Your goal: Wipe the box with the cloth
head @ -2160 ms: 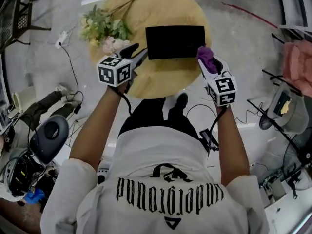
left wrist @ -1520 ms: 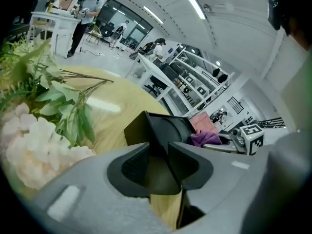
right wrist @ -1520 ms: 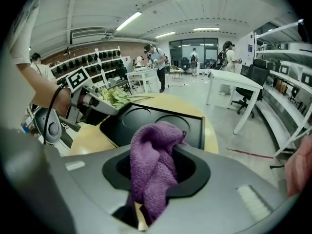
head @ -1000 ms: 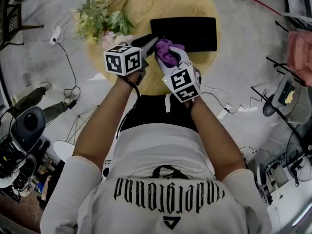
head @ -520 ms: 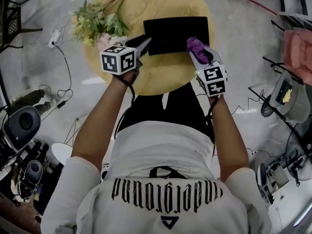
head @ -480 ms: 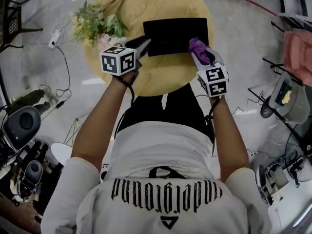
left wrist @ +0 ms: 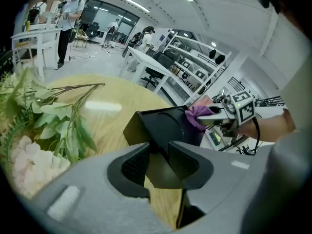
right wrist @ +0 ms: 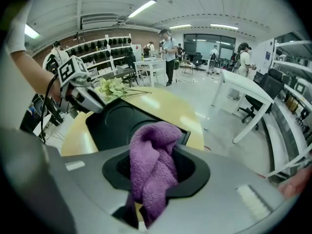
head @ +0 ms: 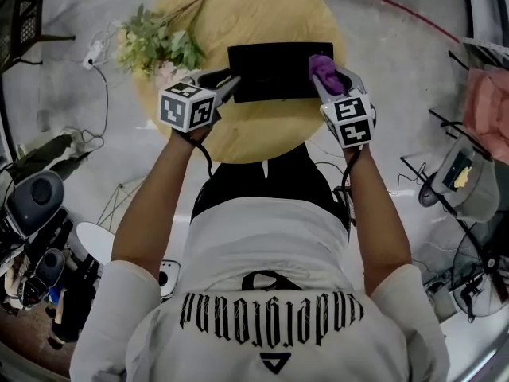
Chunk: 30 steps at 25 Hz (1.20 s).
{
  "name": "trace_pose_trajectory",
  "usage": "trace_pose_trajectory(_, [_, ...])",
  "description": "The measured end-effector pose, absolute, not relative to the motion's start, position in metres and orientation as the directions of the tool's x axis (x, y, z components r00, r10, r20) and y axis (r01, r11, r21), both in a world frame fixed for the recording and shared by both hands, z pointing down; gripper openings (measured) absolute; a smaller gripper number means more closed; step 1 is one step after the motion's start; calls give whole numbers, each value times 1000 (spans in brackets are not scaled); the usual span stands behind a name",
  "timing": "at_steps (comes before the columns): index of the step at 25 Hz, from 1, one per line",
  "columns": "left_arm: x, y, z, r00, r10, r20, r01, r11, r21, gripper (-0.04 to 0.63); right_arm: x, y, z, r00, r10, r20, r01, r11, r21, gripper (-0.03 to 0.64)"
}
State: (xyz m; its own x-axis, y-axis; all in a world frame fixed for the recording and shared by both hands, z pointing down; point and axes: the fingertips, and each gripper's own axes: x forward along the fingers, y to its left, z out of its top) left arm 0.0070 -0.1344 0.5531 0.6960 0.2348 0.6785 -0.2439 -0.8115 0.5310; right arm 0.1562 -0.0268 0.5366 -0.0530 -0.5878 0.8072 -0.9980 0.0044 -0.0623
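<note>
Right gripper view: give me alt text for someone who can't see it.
The right gripper is shut on a bunched purple cloth at the near end of a black box on a round wooden table. The left gripper holds the box's far end.

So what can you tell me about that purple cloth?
A soft purple terry-like cloth, bunched into folds, not spread flat. The right gripper is clamped on its middle, so a rounded wad sticks out ahead of the jaws and a tail hangs below. The wad seems to touch the right end of the black box on the round wooden table.
</note>
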Motion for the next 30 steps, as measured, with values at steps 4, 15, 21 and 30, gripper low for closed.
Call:
trace_pose_trajectory(4, [8, -133, 553, 676, 239, 697, -235, -826, 512, 135, 179, -65, 536, -56, -594, 802, -998, 40, -40, 126])
trace_pose_trajectory(15, [7, -133, 554, 686, 248, 684, -251, -802, 542, 137, 107, -118, 538, -199, -586, 785, -973, 212, -88, 120])
trace_pose_trajectory(21, [5, -133, 554, 692, 254, 676, -248, -795, 553, 138, 31, -160, 540, -335, -541, 771, -915, 381, -130, 118])
trace_pose_trajectory(30, [4, -134, 553, 706, 207, 677, -281, -796, 537, 137, 14, -134, 537, -389, -494, 777, -897, 397, -196, 111])
